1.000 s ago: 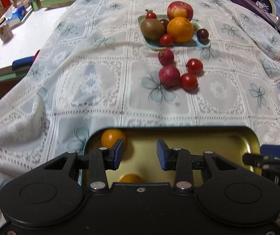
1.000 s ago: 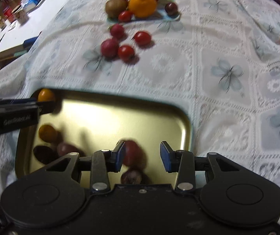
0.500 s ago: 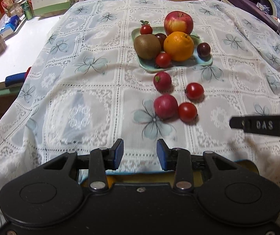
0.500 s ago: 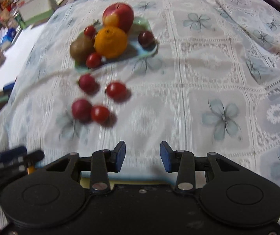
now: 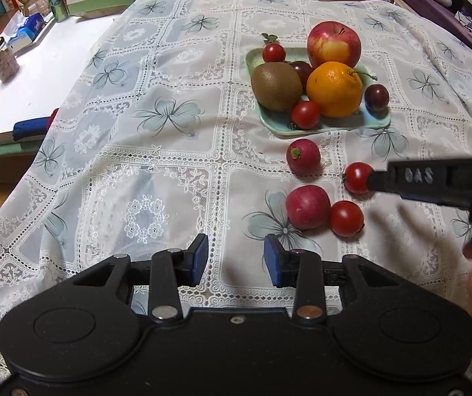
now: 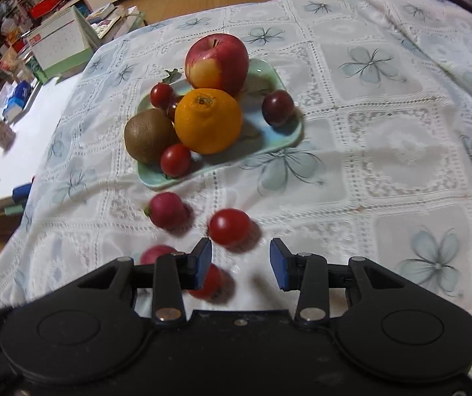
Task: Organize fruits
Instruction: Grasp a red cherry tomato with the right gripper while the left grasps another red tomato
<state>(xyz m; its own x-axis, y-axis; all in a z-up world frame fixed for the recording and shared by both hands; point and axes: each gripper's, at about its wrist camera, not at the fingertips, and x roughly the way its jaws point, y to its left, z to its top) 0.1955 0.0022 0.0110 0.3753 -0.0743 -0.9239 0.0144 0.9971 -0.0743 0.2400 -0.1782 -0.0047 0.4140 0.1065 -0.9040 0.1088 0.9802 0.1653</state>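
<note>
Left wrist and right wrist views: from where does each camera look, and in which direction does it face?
Left wrist view: sits behind the open left claw, faces forward over the tablecloth to the green plate; the right claw enters from the right, by a cherry tomato.
Right wrist view: sits behind the open right claw, low over that cherry tomato, facing the plate.
Both share the plate, apple and orange.

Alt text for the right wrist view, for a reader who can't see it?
The open right hand-held gripper hovers low over a cherry tomato on a lace tablecloth. Behind it, a green plate holds an apple, orange, kiwi and small fruits.
</note>
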